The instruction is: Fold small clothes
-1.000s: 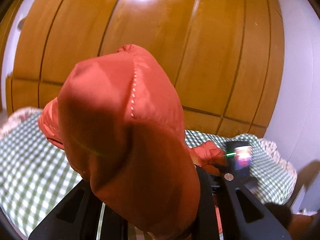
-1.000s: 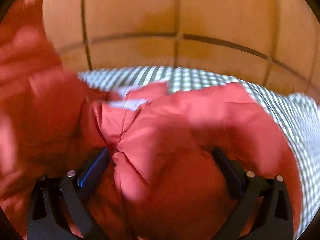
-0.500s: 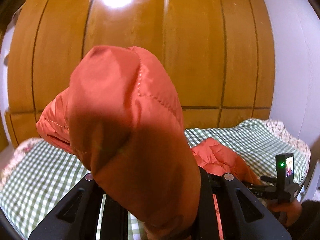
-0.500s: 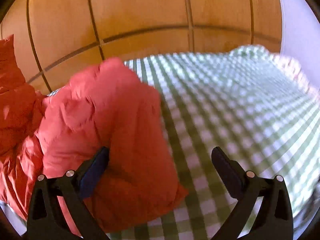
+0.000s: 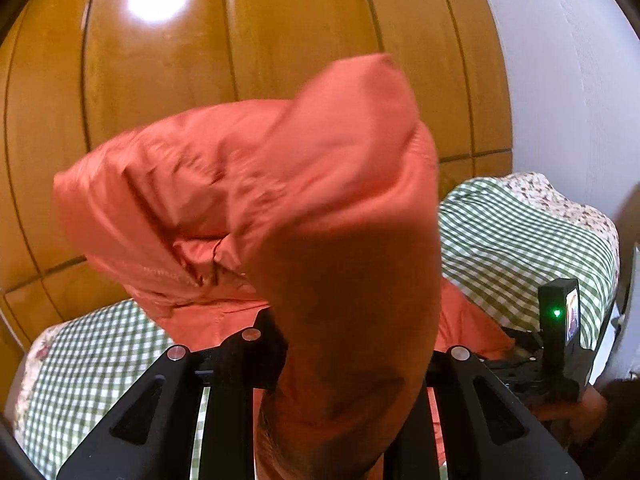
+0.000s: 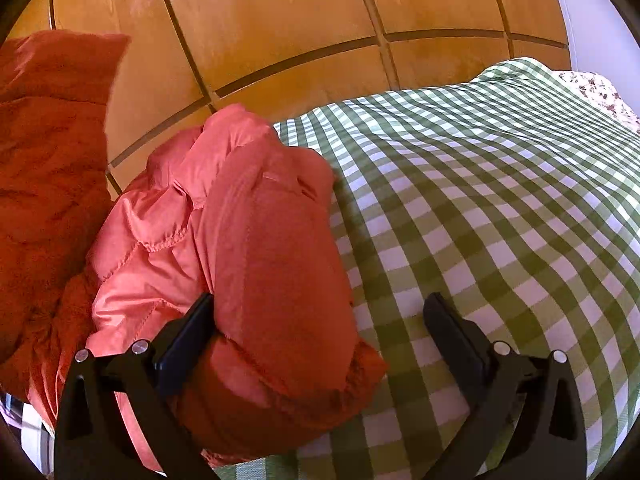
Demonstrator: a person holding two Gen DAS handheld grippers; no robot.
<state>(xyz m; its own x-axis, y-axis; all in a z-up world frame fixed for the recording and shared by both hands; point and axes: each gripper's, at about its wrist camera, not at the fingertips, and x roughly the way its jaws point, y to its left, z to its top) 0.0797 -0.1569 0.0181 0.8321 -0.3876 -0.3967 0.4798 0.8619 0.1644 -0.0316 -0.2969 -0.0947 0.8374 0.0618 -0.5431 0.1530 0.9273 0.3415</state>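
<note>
Since the earlier frames, the right gripper (image 6: 320, 320) has let go of the orange padded jacket (image 6: 240, 260) and come down over the green checked bedcover (image 6: 480, 200); its jaws now stand wide apart, the left finger (image 6: 188, 328) touching the jacket's side, the other over bare cloth. Part of the garment lies heaped on the bed in front of the wooden wardrobe (image 6: 280, 20). Seen from the left wrist, the left gripper (image 5: 344, 364) stays clamped on a thick fold of the jacket (image 5: 320, 200), held up above the bed; that raised bundle has swung and spread wider to the left.
</note>
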